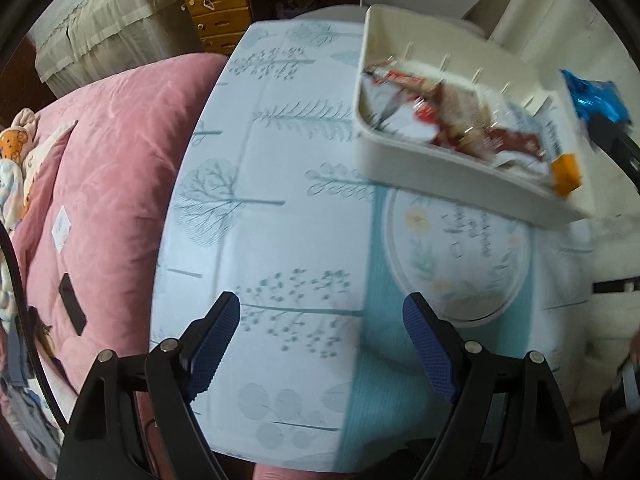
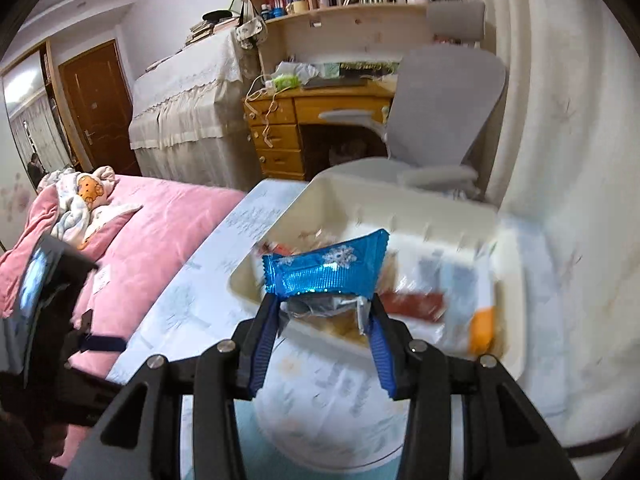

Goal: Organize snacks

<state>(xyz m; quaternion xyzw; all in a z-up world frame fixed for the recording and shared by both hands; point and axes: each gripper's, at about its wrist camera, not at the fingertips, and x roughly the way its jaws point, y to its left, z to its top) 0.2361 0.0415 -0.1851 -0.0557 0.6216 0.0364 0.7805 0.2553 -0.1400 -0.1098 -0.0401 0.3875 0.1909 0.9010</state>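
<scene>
Snacks [image 1: 472, 128] in bin [image 1: 384, 152] on table [image 1: 280, 220]

Blue foil snack [image 2: 326, 272] above cream tray [image 2: 280, 232] of packets.

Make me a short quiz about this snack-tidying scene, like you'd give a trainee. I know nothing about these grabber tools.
1. True or false: the left gripper holds a snack.
2. What is clamped in the right gripper? A) an orange packet B) a blue foil snack packet C) a plate
3. Fill in: the other snacks lie in a cream-coloured ____ on the table.

Key:
1. False: its fingers stand apart with only the tree-print tablecloth below.
2. B: the blue foil snack packet, printed with snowflakes, sits between its fingers.
3. Tray: the cream tray holds red-brown and white wrappers; a floral plate sits beside it.
</scene>
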